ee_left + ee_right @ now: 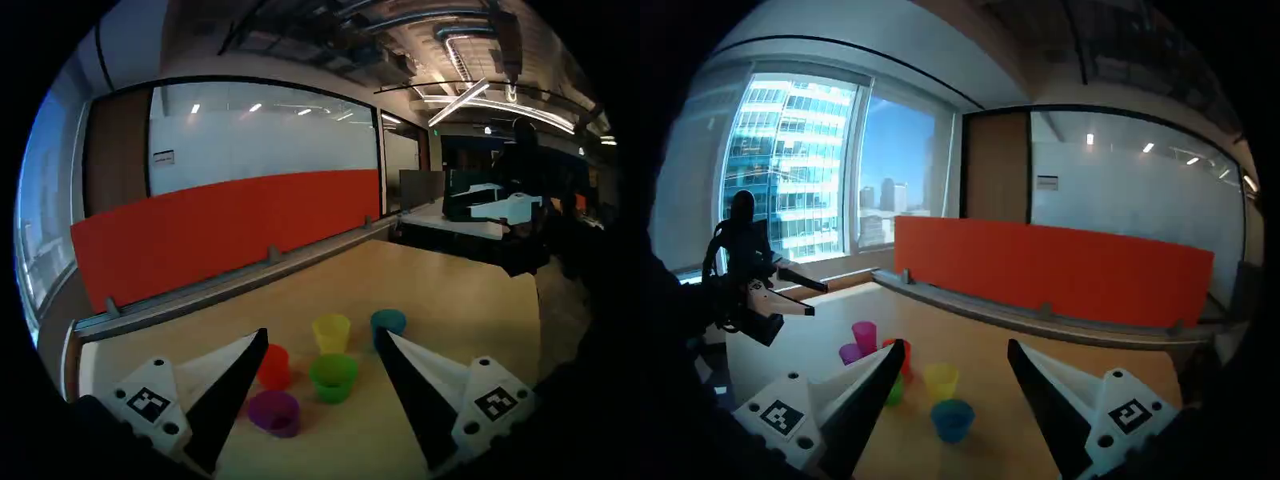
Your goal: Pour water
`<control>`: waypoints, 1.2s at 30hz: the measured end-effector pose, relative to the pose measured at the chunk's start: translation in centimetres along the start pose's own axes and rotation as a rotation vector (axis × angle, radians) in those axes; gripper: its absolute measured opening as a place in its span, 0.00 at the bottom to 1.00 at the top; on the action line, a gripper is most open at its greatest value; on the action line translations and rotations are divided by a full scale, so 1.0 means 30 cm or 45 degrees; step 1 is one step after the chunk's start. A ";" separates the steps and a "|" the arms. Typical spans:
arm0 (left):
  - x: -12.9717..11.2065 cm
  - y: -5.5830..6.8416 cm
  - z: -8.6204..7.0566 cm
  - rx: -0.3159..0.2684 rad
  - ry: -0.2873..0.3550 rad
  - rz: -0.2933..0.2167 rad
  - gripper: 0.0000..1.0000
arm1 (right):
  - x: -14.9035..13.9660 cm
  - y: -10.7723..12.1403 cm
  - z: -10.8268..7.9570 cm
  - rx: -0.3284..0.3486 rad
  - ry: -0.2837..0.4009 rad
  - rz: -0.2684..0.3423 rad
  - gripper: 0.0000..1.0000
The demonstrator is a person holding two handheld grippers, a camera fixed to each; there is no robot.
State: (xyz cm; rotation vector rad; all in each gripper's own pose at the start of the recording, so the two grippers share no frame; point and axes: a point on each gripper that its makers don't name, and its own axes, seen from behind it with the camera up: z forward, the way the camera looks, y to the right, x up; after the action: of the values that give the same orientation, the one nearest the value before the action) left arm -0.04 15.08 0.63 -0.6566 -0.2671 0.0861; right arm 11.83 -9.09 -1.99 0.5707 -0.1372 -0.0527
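Several small plastic cups stand grouped on the wooden table (448, 304). In the left gripper view the red cup (274, 366), yellow cup (331, 333), teal cup (388, 324), green cup (334, 377) and purple cup (274, 413) lie between and just beyond the fingers of my left gripper (321, 333), which is open and holds nothing. My right gripper (955, 346) is open too, hovering above the yellow cup (941, 380) and blue cup (952, 420). A taller pink cup (865, 336) stands farther back. The left gripper (780, 300) appears farther off at the left.
An orange divider panel (232, 228) with a metal rail runs along the table's far edge. Large windows (792, 168) fill the left wall. A dark desk with equipment (488, 204) stands beyond the table's far end.
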 end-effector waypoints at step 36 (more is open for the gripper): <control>-0.413 0.103 0.197 -0.166 -0.332 -0.047 1.00 | -0.156 0.034 0.144 0.021 -0.125 0.016 1.00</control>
State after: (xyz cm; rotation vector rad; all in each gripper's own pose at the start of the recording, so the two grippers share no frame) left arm -13.54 19.00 0.53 -0.7706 -0.5396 0.1198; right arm 6.60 -10.15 1.62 0.5838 -0.2370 -0.0672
